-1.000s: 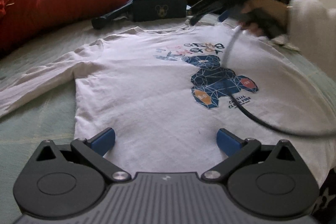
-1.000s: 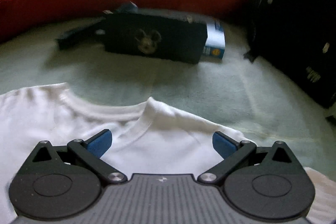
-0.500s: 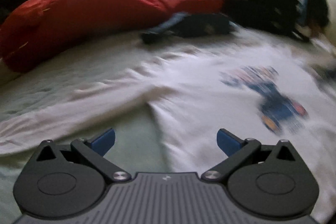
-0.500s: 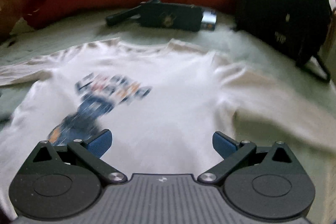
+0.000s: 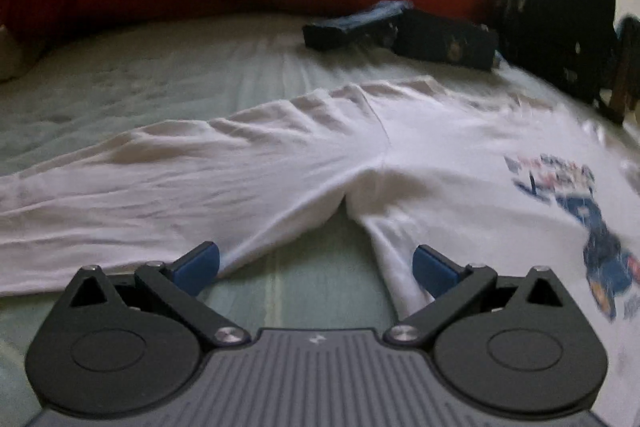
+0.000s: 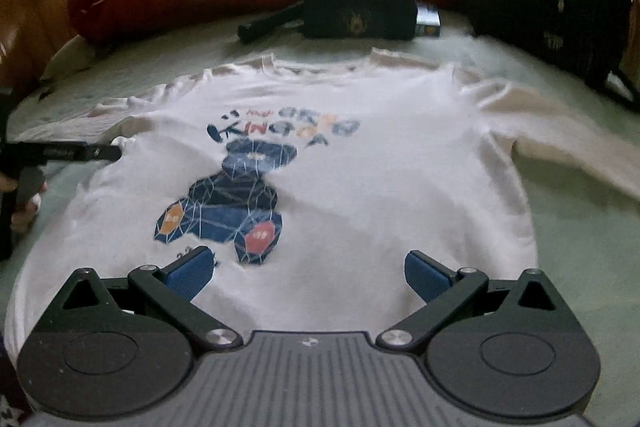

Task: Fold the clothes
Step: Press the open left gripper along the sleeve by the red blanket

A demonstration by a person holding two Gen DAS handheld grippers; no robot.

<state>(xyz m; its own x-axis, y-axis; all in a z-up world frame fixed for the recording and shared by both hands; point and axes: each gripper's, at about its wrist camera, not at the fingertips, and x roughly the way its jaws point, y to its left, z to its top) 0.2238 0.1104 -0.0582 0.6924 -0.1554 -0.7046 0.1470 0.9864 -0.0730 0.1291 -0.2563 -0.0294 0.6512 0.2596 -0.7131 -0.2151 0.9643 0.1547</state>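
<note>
Left tool [image 5: 316, 259], jaws spread and empty, has swung from the chest print to the shirt's [image 6: 360, 163] armpit, lower centre; right tool [image 6: 307, 269], also spread, has retreated to the hem. Sleeve [image 5: 160, 179] fold appears imminent on the bed [image 5: 160, 83].

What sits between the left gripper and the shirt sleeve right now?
Nothing visible. The left gripper is open at the armpit, where the sleeve meets the shirt body; only bare sheet shows between its fingers.
</note>
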